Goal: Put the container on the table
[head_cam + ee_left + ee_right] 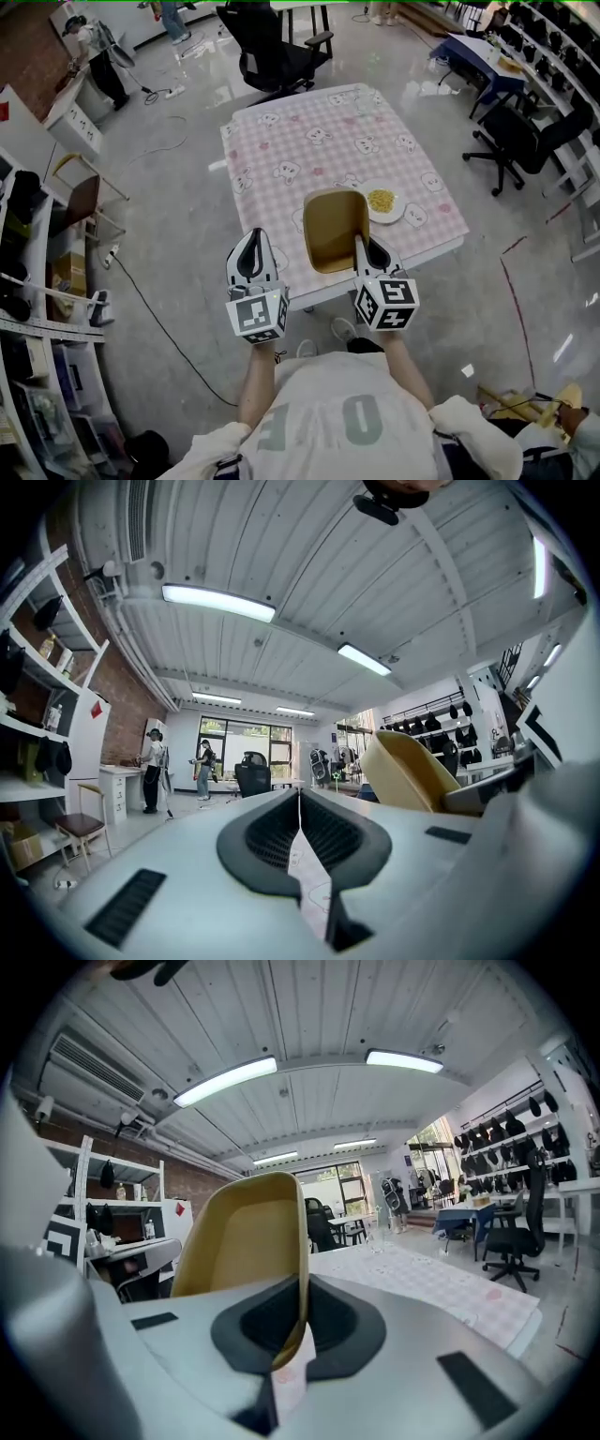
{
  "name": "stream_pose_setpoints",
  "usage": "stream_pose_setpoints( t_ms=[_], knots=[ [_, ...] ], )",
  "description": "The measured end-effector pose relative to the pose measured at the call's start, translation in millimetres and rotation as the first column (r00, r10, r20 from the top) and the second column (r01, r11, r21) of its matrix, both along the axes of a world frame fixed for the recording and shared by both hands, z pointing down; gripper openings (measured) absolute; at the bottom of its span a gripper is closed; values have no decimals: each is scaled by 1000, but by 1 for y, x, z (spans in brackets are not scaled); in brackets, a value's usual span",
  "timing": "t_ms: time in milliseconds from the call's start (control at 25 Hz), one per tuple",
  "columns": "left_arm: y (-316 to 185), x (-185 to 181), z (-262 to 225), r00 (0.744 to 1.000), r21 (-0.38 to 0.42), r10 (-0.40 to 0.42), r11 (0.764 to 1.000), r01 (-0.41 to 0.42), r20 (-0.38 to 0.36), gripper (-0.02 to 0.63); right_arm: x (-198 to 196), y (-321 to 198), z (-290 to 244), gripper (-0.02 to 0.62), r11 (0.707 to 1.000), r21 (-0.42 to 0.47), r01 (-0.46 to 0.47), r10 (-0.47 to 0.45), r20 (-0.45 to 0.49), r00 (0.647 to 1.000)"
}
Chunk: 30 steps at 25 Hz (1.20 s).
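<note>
Firstly, in the head view, the container (335,230) is seen held above the near edge of the desk (319,141), its one wall pinched by the right gripper (361,242), while the left gripper (253,246) is carried beside it, closed and empty. A plate (399,208) of food is set just beside the container, so it may be knocked if the container is lowered carelessly; a placement too near the edge may let it tip off. Large pale letters are shown on the shirt, but they cannot be read with confidence, and only square patterns are borne by the marker cubes. Next, in the left gripper view, the jaws are seen pressed together with nothing between them. Lastly, in the right gripper view, a thin wall is seen clamped, so pivoting or slipping is judged possible; no label is found.
</note>
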<state>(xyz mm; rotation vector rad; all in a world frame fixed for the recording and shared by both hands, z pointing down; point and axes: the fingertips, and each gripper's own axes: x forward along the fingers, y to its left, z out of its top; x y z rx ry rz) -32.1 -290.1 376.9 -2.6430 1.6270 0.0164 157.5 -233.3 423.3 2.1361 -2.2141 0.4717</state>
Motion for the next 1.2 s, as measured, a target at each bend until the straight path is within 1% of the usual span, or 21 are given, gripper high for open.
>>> stream_pose_setpoints(
  t_ms=[120,360,600,760,960,1120,1200],
  knots=[
    [-9,4,-3,1000,12,-29,1000,29,3,29,10,-11,-2,32,1000,11,17,-17,-3,1000],
    [-25,5,0,997,10,-83,996,83,-3,29,25,-24,4,32,999,-1,40,-40,0,999],
    [-26,4,5,994,1,-111,994,111,13,29,34,-41,9,32,998,-38,55,-54,23,998],
    [-27,-6,4,991,-7,-134,991,135,23,29,40,-66,16,32,990,-128,64,-60,41,997],
    [-26,-15,7,987,-8,-157,987,158,35,29,46,-100,36,32,966,-243,93,-83,53,995],
    [-21,-21,8,984,-13,-168,986,169,52,29,44,-119,61,32,930,-344,127,-101,91,991],
    [-20,-23,8,984,-16,-175,984,176,45,29,42,-128,76,32,908,-396,139,-106,104,989]
  ],
)
